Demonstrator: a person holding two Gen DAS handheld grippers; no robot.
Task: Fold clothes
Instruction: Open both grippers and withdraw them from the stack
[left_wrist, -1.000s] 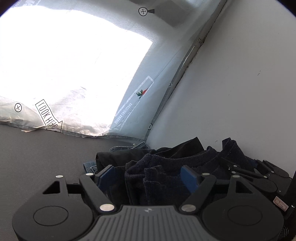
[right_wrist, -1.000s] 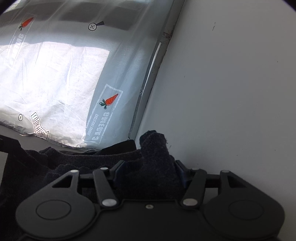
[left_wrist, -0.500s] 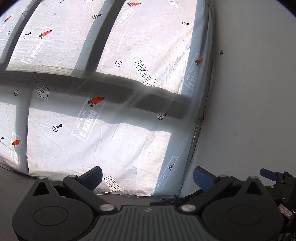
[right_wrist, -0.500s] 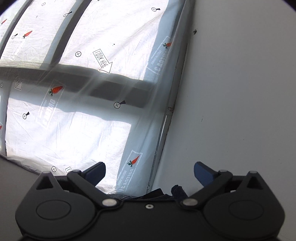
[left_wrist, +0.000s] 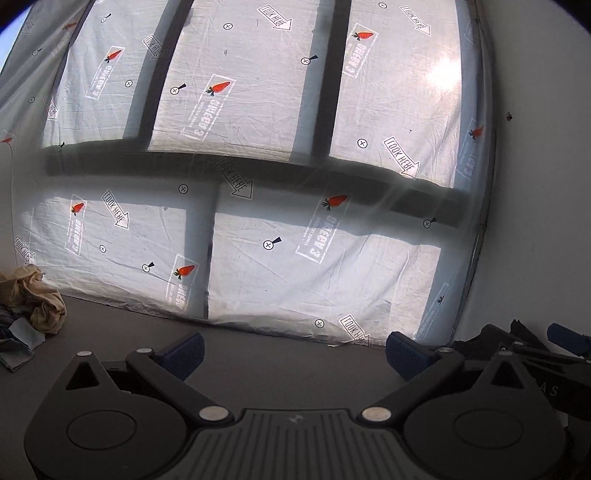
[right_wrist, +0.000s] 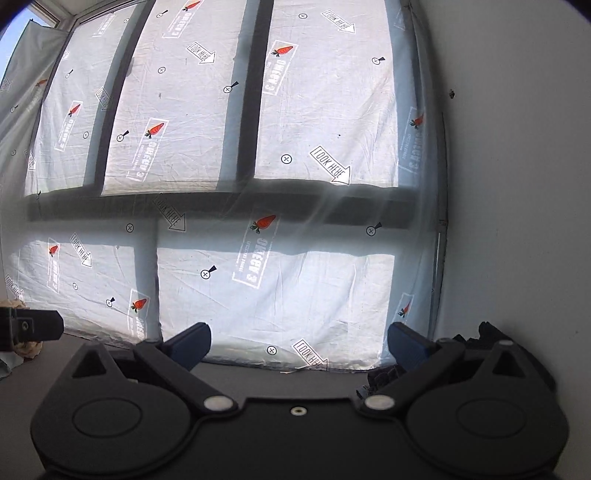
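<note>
I find my left gripper and right gripper both spread wide, having just opened, nothing between their blue pads. The dark folded garment pile lies on the grey tabletop beside the right gripper's right finger, against the white wall. A crumpled tan cloth heap sits far left of that gripper, before the plastic-sheeted window.

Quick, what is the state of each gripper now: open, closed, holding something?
Left gripper: open, jaws just widened, nothing between them.
Right gripper: open, jaws just widened, nothing between them.
</note>
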